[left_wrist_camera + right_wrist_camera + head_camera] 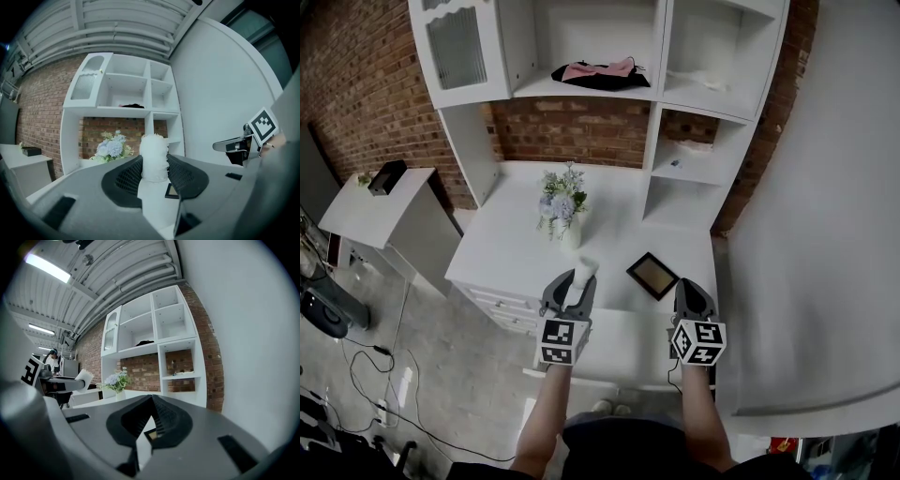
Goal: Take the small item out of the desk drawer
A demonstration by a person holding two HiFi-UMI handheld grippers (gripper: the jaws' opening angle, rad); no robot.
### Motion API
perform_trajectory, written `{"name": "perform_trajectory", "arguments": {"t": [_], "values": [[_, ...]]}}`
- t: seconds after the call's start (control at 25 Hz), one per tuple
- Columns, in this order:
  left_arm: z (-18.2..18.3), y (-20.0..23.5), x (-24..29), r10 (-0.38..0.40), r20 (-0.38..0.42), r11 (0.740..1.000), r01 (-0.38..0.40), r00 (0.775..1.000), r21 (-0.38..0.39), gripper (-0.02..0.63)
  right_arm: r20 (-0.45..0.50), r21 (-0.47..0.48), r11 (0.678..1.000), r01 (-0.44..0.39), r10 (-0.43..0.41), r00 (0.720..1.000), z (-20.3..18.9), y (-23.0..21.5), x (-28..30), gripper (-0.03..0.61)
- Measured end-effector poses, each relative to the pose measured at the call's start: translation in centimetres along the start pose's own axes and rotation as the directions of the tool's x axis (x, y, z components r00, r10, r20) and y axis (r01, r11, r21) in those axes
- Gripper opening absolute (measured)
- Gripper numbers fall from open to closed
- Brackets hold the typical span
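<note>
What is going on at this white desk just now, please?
A person stands at the white desk with a gripper in each hand. The left gripper is closed on a small white fuzzy item, held over the desk's front edge. The right gripper is shut and empty, near a picture frame lying on the desktop.

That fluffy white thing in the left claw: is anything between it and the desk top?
Nothing visible does. The left gripper holds the white item over a bare part of the desk. The flowers stand farther back, and the frame lies off to the right.
</note>
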State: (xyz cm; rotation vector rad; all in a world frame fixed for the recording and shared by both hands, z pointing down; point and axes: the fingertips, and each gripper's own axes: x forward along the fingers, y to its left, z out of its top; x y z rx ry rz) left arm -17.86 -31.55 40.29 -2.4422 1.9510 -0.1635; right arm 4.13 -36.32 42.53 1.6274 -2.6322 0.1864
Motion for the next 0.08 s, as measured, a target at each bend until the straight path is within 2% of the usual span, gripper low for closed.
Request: {"name": "perform_trajectory", "arguments": {"t": [0.08], "values": [[-0.01, 0.06, 0.03, 0.002, -0.003, 1.0, -0.002, 1.0, -0.001, 0.155, -0.001, 0.001, 1.0, -0.002, 0.002, 1.0, 0.0, 0.03, 0.05, -0.003]]}}
